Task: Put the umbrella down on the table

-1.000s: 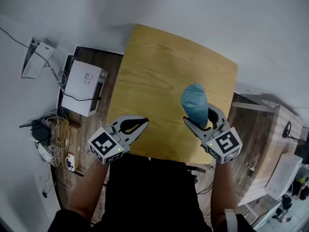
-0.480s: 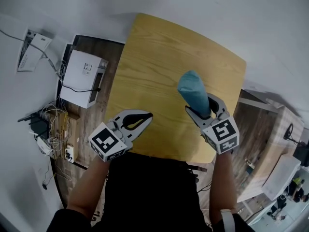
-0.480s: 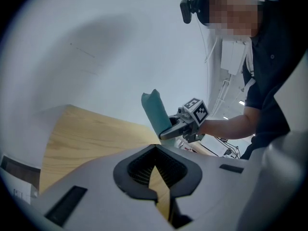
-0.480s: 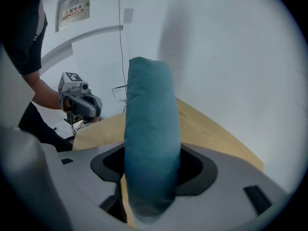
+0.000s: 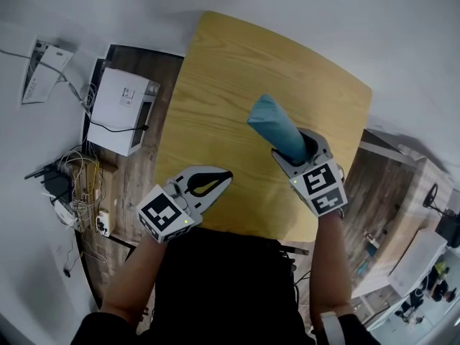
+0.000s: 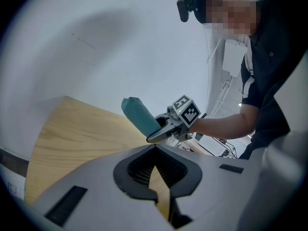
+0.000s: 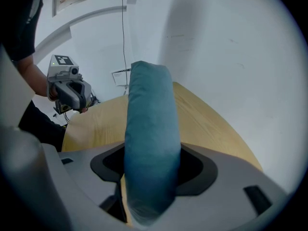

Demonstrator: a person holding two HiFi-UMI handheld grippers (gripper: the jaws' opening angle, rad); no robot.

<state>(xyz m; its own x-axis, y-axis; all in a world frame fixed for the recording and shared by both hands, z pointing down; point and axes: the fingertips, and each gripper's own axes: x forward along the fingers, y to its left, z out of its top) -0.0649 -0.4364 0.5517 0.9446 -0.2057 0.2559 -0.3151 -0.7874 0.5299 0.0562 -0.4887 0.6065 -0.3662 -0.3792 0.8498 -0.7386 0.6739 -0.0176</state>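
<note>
The left gripper [image 5: 219,178] has its jaws drawn together at the tips with nothing between them. Its marker cube [image 5: 167,216] sits behind the jaws, and the left forearm [image 5: 133,279] runs bare straight back from it. The right gripper [image 5: 293,146] is clamped on the umbrella [image 5: 277,126], which sticks out ahead of its jaws. Its own marker cube [image 5: 321,188] faces up behind them, with the right forearm [image 5: 330,257] trailing back. The two grippers are level and well apart, and the left gripper's jaws point toward the right gripper.

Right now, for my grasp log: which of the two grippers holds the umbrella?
The right gripper: it clamps the teal umbrella, while the left gripper is shut with nothing in it.
</note>
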